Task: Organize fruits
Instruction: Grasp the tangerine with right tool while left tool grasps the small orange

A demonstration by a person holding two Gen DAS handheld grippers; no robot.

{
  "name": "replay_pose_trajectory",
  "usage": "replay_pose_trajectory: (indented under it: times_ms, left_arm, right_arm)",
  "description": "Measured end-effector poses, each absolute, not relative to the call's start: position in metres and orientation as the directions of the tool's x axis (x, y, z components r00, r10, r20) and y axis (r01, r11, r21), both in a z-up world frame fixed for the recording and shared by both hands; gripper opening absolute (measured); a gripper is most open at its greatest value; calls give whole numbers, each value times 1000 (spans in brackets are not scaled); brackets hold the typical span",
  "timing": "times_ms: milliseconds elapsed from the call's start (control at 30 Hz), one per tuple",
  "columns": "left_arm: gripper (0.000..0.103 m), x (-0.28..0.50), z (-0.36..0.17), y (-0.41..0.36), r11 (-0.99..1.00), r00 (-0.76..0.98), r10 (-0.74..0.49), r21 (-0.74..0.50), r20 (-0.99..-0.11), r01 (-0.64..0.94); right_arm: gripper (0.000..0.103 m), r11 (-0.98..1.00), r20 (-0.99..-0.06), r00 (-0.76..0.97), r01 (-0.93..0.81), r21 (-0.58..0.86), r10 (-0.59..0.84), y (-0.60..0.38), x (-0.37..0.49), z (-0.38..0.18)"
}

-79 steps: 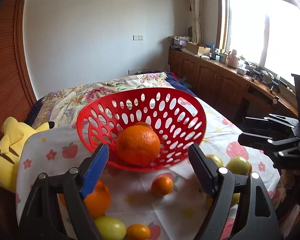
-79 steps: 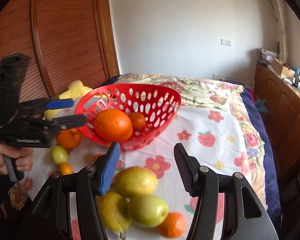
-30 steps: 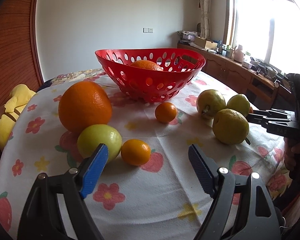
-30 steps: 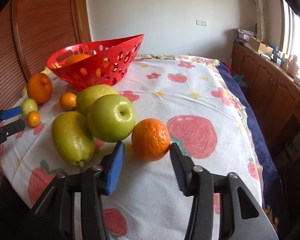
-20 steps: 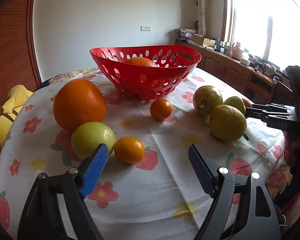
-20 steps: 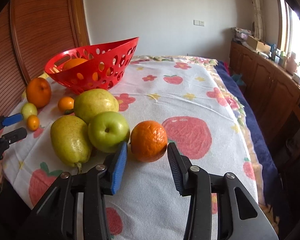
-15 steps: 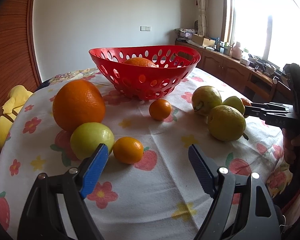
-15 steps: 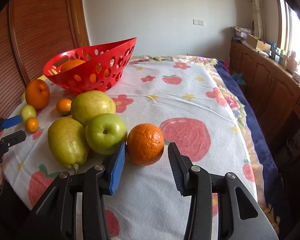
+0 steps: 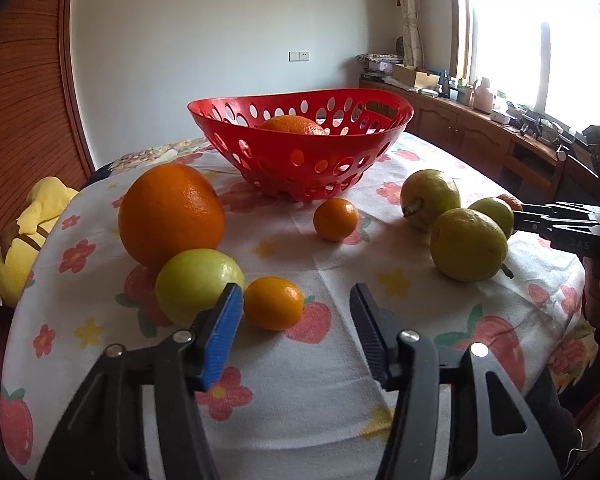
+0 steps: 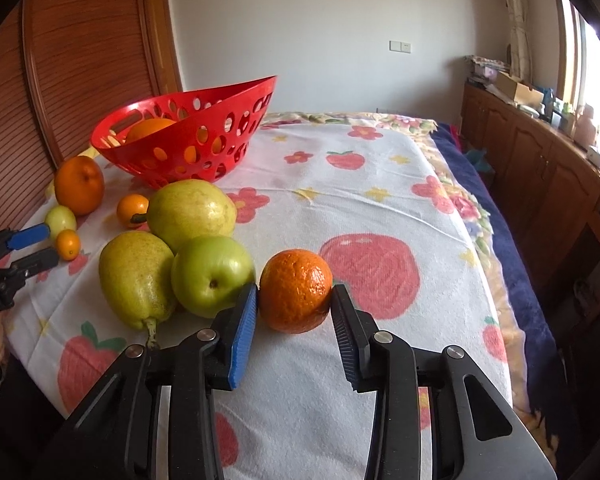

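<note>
My right gripper [image 10: 295, 292] is shut on a tangerine [image 10: 296, 276] that rests on the flowered cloth, with both pads against its sides. A green apple [image 10: 212, 272] and two pears [image 10: 136, 276] lie just left of it. My left gripper [image 9: 296, 296] is closing, its pads still apart. A small kumquat [image 9: 274, 308] lies at the tip of the blue pad, untouched. Beside it are a pale green fruit [image 9: 198, 284] and a large orange [image 9: 171, 212]. The red basket [image 9: 320, 160] stands behind with an orange [image 9: 292, 124] inside.
A small mandarin [image 9: 336, 219] lies in front of the basket. A yellow plush toy [image 9: 24, 240] hangs off the table's left edge. The flowered cloth [image 10: 380, 168] is bare to the right of the basket. Wooden cabinets [image 10: 540, 152] run along the right wall.
Both grippers came down from the basket to the fruit on the cloth. In the last half second the left jaws have narrowed, and the right pads have drawn in onto the tangerine.
</note>
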State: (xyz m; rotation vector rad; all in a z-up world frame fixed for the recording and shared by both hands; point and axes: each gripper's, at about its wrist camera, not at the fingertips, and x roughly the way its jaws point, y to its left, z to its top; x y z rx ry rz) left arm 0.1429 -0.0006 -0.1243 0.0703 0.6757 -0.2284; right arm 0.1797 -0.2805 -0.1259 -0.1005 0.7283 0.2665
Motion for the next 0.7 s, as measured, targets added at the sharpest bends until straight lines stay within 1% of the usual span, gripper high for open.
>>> replay_pose_trajectory:
  times_ms: [67,133,200,300,500,633,667,700]
  left_arm:
    - [49,145,-127,0,974,753,-179,-7,-633,226]
    - [48,147,-129,1,974,749,-178,-7,-638,225]
    - [46,148,-130,-4,974,748,-159,23,-644,227]
    - [45,151,-131,-9,973,752,-124,71,-647,222]
    - [52,152,-133,-12,973,752,-100,95,-651,211]
    - [53,154,-135,-14,971,752,-80,119,-655,207]
    - [51,155,-135,-12,972,749,-84,112,-657,206]
    - [45,156,-135,-10,973,745,-91,100,-661,207]
  right_arm:
    - [37,962,-669,714,-273,5,206,-282,179,-126]
    - [37,962,-669,714,-273,5,206,-282,180,-126]
    - [37,962,-668,715,-272,4,205,-282,180,-126]
    - [37,963,-668,716,-268,7,204,-283,180,-126]
    - [37,964,-667,717,-267,5,202,-283,179,-126]
    - [37,964,-667,717,-266,4,201,-283,179,-126]
    - [37,964,-667,717,-267,3,201,-283,179,-126]
    - [37,964,-668,717,-266,1,199,-283,179,-126]
